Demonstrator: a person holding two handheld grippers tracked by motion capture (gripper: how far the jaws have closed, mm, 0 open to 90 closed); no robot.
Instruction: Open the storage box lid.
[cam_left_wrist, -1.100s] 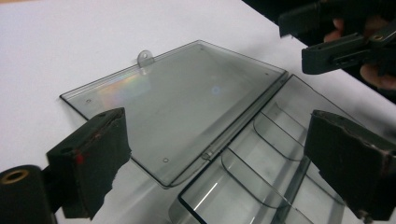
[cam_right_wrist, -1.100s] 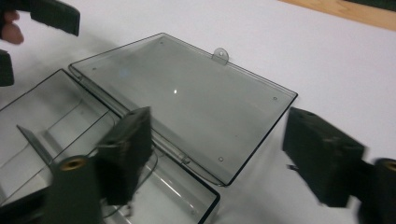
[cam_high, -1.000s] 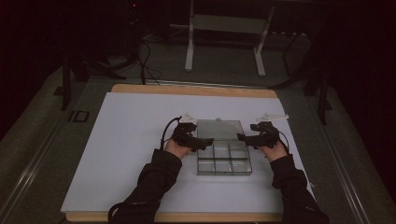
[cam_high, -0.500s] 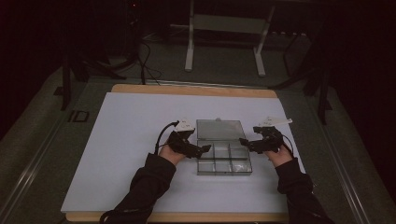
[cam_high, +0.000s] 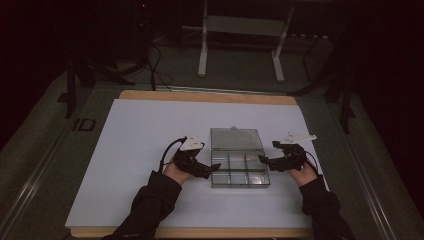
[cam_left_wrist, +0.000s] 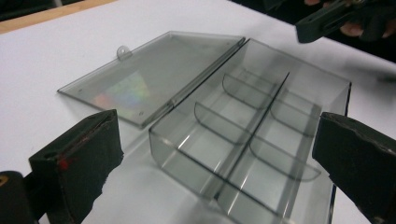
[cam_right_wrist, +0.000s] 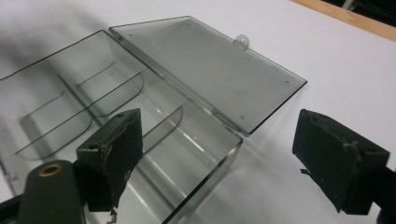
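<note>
Sitting at the left end of a clear plastic compartment box (cam_high: 240, 171), the left gripper (cam_high: 214, 169) has its jaws spread wide and empty, the box's near corner lying between them in the left gripper view. The box rests near the middle of the white table (cam_high: 140, 130), its hinged lid (cam_high: 236, 138) swung fully open and lying flat on the table behind it, with a small latch tab (cam_left_wrist: 123, 49) at the lid's far edge. Inside, thin dividers (cam_left_wrist: 219, 126) split the tray into six cells, all of them bare. It looks light, rigid and thin-walled, so a hard squeeze would likely flex or crack a wall, and the smooth plastic will probably slide on the tabletop when pushed. The lid's free edge beside the tab seems the best place to pinch, with the tray steadied at an end wall. At the right end, the right gripper (cam_high: 260, 161) also stands wide open and empty, its jaws straddling the box's corner.
</note>
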